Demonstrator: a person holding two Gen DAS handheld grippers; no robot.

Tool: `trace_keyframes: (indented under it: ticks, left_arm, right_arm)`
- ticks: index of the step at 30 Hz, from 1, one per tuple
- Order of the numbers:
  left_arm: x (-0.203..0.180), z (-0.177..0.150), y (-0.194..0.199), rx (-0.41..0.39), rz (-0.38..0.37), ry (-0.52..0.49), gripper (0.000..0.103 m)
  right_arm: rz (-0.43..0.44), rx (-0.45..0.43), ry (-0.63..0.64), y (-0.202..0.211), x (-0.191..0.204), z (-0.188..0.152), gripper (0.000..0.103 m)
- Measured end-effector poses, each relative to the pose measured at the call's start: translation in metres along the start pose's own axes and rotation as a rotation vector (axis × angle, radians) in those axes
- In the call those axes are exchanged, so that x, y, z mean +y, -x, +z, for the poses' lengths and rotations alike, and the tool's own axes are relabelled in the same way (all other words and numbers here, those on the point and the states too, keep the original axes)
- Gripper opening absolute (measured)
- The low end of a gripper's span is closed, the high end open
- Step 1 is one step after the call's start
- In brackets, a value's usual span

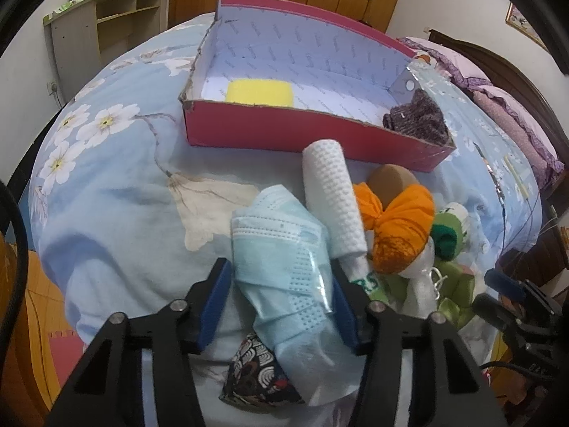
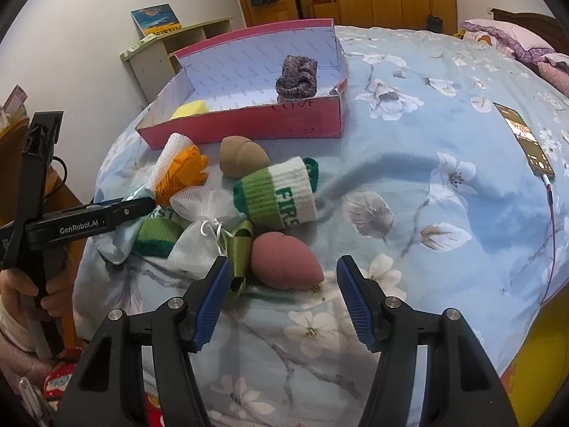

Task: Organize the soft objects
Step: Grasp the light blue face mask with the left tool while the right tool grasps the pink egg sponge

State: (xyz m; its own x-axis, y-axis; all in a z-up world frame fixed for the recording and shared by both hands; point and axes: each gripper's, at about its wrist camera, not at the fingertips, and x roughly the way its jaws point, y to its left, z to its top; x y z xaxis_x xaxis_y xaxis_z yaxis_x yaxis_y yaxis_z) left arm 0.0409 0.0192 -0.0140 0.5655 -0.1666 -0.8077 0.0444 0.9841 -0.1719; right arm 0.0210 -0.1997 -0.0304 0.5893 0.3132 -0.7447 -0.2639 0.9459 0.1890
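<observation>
So the left hand-held gripper [image 1: 281,302] sits at the near edge of the bed [image 1: 117,213] with its blue pads around a pale blue face mask [image 1: 284,267] in clear wrap. The right pad looks to be touching it, the left one shows a thin gap, so I wouldn't call it a firm grip yet. A dark patterned cloth [image 1: 256,373] lies under the mask's near end.

The right hand-held gripper [image 2: 279,295] hangs with its jaws wide and nothing in them, a pink egg-shaped sponge [image 2: 284,263] just ahead of it.

Past that is the pile: a white waffle roll [image 1: 334,206], an orange knotted cloth [image 1: 398,227], a green and white sock [image 2: 281,195] and a tan sponge [image 2: 242,156].

Further toward the middle of the bed is the pink box [image 1: 284,131], holding a yellow sponge [image 1: 259,92] and a purple knitted bundle [image 1: 416,117].

My guess: squeeze the mask mid-body so the slippery wrap doesn't slide out, lift straight up clear of the patterned cloth, then carry it over the box's low near wall.
</observation>
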Motion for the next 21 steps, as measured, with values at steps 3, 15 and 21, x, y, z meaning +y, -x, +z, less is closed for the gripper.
trace_keyframes:
  ticks: [3, 15, 21]
  left_arm:
    - [-0.002, 0.0, 0.0, 0.001, -0.004, -0.009, 0.05]
    - [-0.005, 0.0, 0.002, -0.002, -0.007, -0.016, 0.041]
    - [-0.006, 0.0, 0.009, -0.016, -0.015, -0.021, 0.037]
  right_arm:
    - [-0.016, 0.0, 0.014, 0.001, -0.004, -0.001, 0.062]
    - [-0.016, 0.027, 0.06, -0.016, -0.004, 0.0, 0.048]
    - [0.007, 0.035, 0.093, -0.02, 0.003, 0.001, 0.048]
